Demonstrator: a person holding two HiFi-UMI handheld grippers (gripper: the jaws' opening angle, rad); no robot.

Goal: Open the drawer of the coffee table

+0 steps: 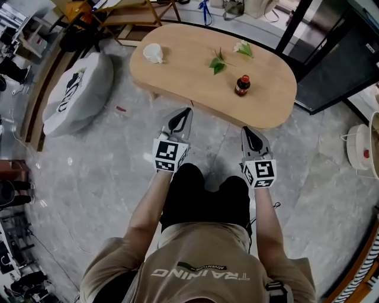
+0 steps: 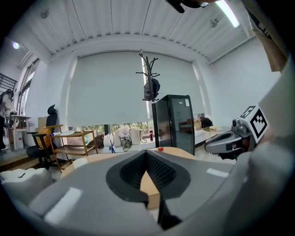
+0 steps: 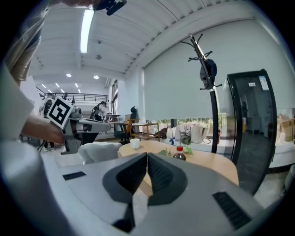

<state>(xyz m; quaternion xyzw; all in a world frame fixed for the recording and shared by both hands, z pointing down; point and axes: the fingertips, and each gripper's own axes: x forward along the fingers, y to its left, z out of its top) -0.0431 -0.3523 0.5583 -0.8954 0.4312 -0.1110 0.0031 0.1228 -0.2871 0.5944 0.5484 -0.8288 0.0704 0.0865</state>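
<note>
The coffee table (image 1: pixel 177 71) is a light wooden oval at the top of the head view; no drawer shows under its top from here. On it stand a white cup (image 1: pixel 153 52), a red-capped bottle (image 1: pixel 241 86) and green sprigs (image 1: pixel 218 62). My left gripper (image 1: pixel 187 111) points at the table's near edge, a little short of it, jaws shut and empty. My right gripper (image 1: pixel 245 129) hangs beside it, just below the table's front rim, also shut with nothing held. In the left gripper view the jaws (image 2: pixel 146 152) meet in front of the tabletop (image 2: pixel 175 151). The right gripper (image 3: pixel 147 154) looks the same.
A grey beanbag (image 1: pixel 80 89) lies on the floor left of the table. A wooden shelf (image 1: pixel 127 15) stands behind it, a black cabinet (image 1: pixel 343 59) at the right, and a white appliance (image 1: pixel 361 148) at the far right. The person's knees (image 1: pixel 207 195) are just behind the grippers.
</note>
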